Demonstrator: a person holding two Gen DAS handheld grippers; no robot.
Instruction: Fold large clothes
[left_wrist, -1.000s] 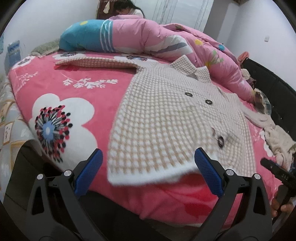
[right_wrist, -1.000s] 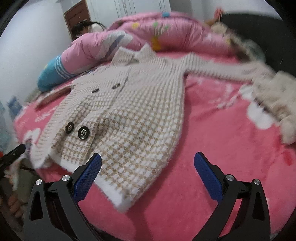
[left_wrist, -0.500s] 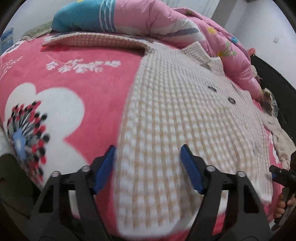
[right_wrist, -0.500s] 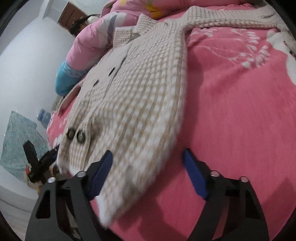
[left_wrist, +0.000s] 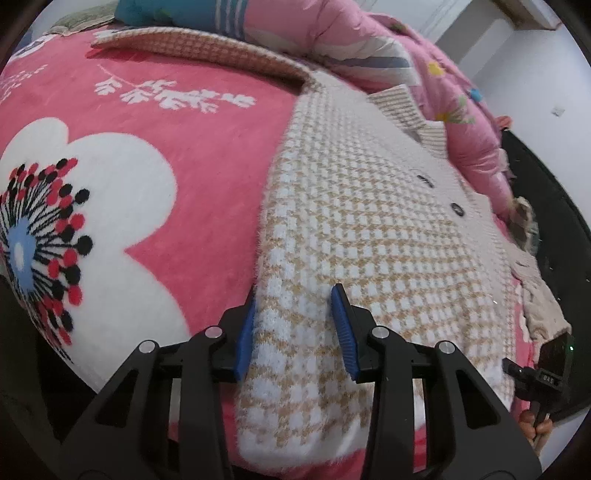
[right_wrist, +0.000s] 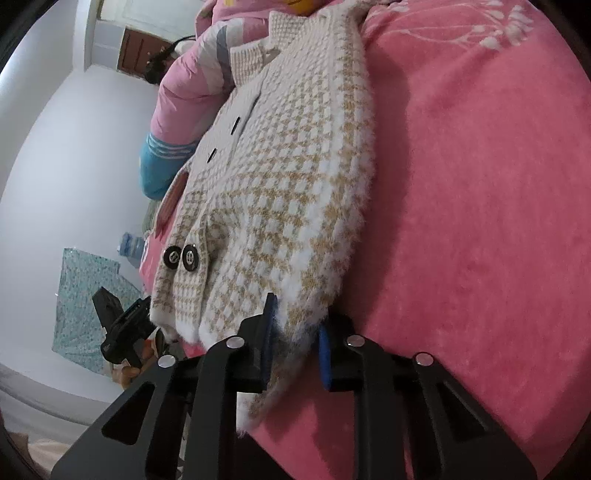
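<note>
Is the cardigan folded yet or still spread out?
Spread out: the cardigan lies flat, buttoned, on the pink blanket, one sleeve extended sideways.

We see the cardigan (left_wrist: 369, 229) lying spread on the bed (left_wrist: 207, 155), its hem toward us at the near edge. Our left tool (left_wrist: 295, 332) straddles the hem's left corner; our right tool (right_wrist: 295, 332) straddles the right corner. Behind the collar a quilt (left_wrist: 332, 40) is heaped along the far side, one sleeve (left_wrist: 192, 48) stretching left before it.
</note>
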